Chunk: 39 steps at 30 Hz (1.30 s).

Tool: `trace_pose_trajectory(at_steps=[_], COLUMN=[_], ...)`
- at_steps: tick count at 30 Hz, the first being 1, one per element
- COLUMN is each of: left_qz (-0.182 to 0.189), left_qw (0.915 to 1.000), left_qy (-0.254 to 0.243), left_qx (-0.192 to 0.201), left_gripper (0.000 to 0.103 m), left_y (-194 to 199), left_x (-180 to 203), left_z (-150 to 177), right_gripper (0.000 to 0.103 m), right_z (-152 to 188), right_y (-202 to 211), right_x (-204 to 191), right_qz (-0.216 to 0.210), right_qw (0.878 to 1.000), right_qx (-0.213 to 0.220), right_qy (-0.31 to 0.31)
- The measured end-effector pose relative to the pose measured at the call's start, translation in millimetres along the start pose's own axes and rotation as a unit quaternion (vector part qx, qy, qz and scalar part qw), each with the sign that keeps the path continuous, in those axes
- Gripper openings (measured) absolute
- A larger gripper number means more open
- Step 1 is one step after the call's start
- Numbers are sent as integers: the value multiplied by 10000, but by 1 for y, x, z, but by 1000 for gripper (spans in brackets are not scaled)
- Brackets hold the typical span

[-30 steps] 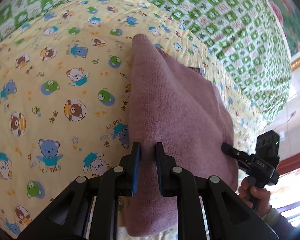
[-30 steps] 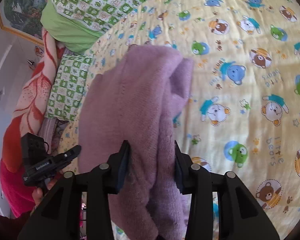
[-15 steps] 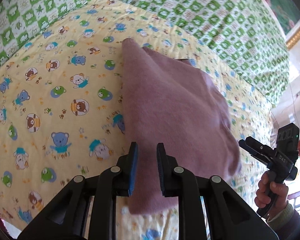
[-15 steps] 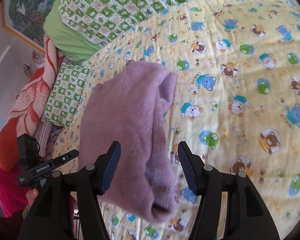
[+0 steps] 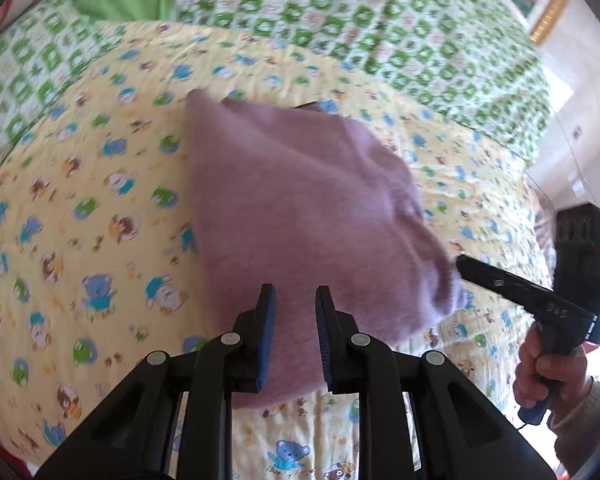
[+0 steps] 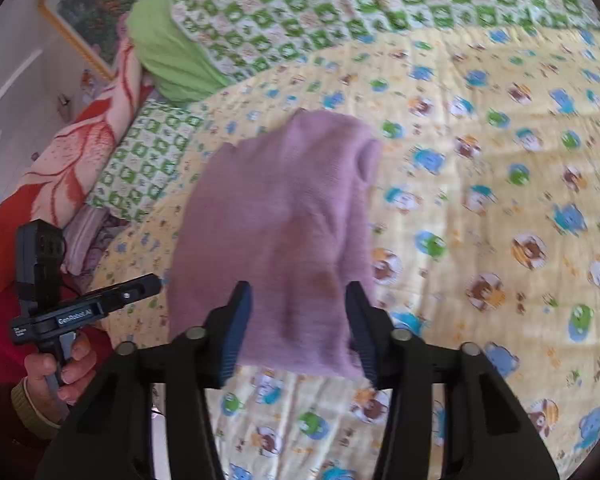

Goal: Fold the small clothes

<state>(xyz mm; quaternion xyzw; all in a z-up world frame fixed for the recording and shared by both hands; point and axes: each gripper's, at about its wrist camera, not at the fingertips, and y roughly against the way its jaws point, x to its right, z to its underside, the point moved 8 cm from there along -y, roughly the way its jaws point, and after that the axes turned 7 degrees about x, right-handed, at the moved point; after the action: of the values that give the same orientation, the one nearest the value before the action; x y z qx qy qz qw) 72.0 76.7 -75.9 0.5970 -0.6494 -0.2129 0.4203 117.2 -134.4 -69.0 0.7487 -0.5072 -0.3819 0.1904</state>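
- Purple knit garment (image 5: 300, 208) lies folded into a rough rectangle on the bed, just ahead of and below both tools. Its near edge shows through each tool's gap.
- Step, as a judgement: the fold looks laid down and the hands are clear of it. To do this well, keep the pads off the knit on the way out so the top layer is not dragged. If another fold is needed, pinch both near corners together and take all layers.
- Left gripper (image 5: 294, 336): narrow gap, jaws opening. Cloth is seen between the fingers, but the pads do not press on it, so nothing is held.
- Right gripper (image 6: 298, 324): gap wider than the left's, jaws closing. The garment's near edge sits between the fingers but is not clamped. In the left view its tip is right at the garment's corner; I cannot tell if it touches.
- Under the garment: yellow bear-print quilt (image 6: 480, 220).
- Beyond its far edge: green checked blanket (image 5: 380, 20).
- Far left of the right tool: red floral bedding (image 6: 60, 152).
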Motion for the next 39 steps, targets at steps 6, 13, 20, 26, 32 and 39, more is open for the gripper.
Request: trace_pose_trajectory(at_steps=[6, 13, 20, 26, 32, 39], left_qz=[-172, -239, -44, -152, -507, -805], left_qw=[9994, 9988, 9993, 9992, 9983, 9950], left_qy=[3, -156, 41, -4, -25, -128], left_qx=[-285, -400, -373, -362, -295, -583], left_gripper=[20, 21, 19, 25, 56, 56], left_y=[-30, -53, -43, -30, -17, -30], left_x=[-12, -15, -16, -13, -19, -29], left_z=[-1, 1, 8, 19, 33, 63], right_gripper=[29, 22, 15, 17, 24, 24], right_z=[5, 6, 6, 13, 20, 36], right_y=[-33, -69, -65, -54, -36, -28], right_x=[0, 29, 45, 39, 24, 42], right_qz=[224, 624, 414, 475, 690, 863], right_qw=[9987, 9956, 9970, 9964, 9957, 9944], right_qx=[-413, -688, -551, -586, -611, -600], right_qy=[174, 117, -357, -396, -21, -139])
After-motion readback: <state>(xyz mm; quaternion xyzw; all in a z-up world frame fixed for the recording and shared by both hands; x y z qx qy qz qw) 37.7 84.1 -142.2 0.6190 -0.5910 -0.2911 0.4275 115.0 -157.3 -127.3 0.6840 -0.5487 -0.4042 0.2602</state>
